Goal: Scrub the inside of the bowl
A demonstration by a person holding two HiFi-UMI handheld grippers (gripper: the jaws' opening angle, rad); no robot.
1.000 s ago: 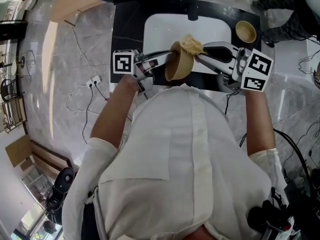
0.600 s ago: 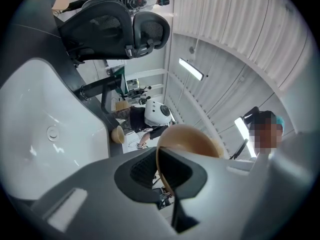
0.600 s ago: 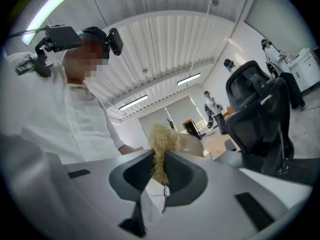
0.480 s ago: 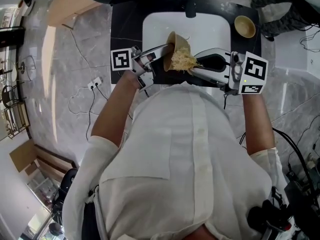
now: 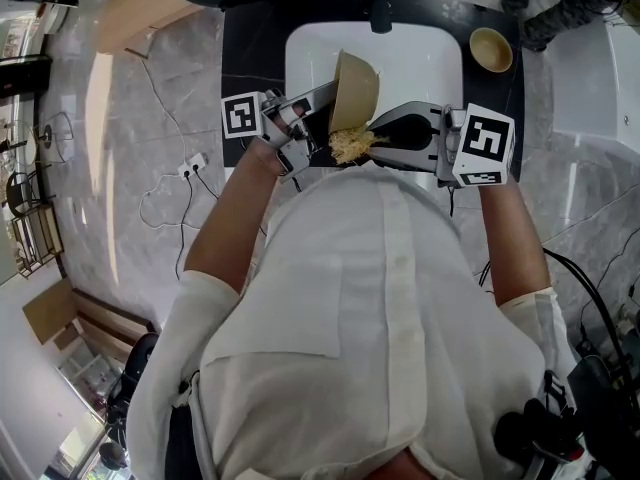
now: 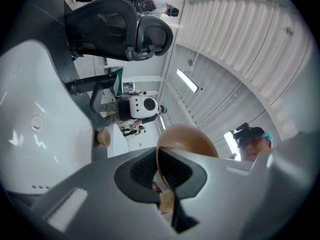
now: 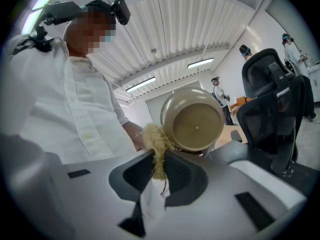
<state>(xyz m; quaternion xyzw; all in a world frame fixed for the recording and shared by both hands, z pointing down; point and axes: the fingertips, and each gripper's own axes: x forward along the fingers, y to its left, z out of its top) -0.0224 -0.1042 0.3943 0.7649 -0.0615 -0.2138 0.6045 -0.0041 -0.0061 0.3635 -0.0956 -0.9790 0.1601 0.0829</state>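
A tan bowl (image 5: pixel 353 90) is held on its side over the white sink (image 5: pixel 425 53). My left gripper (image 5: pixel 318 120) is shut on its rim; in the left gripper view the rim runs between the pads and the bowl (image 6: pixel 187 139) bulges to the right. My right gripper (image 5: pixel 372 143) is shut on a pale fibrous scrubber (image 5: pixel 347 145), which rests against the bowl's lower edge nearest the person. In the right gripper view the scrubber (image 7: pixel 156 146) sits pinched in my right gripper (image 7: pixel 159 171), beside the bowl's round underside (image 7: pixel 196 120).
A second small tan bowl (image 5: pixel 490 50) stands on the black counter (image 5: pixel 250 58) right of the sink. A dark faucet (image 5: pixel 379 8) rises behind the basin. An office chair (image 7: pixel 272 99) and cables on the marble floor (image 5: pixel 160 188) lie around.
The scrubber has gone from the bowl's top rim, across it, down to its near lower edge. The right gripper shifted left toward the person. The bowl tipped more upright.
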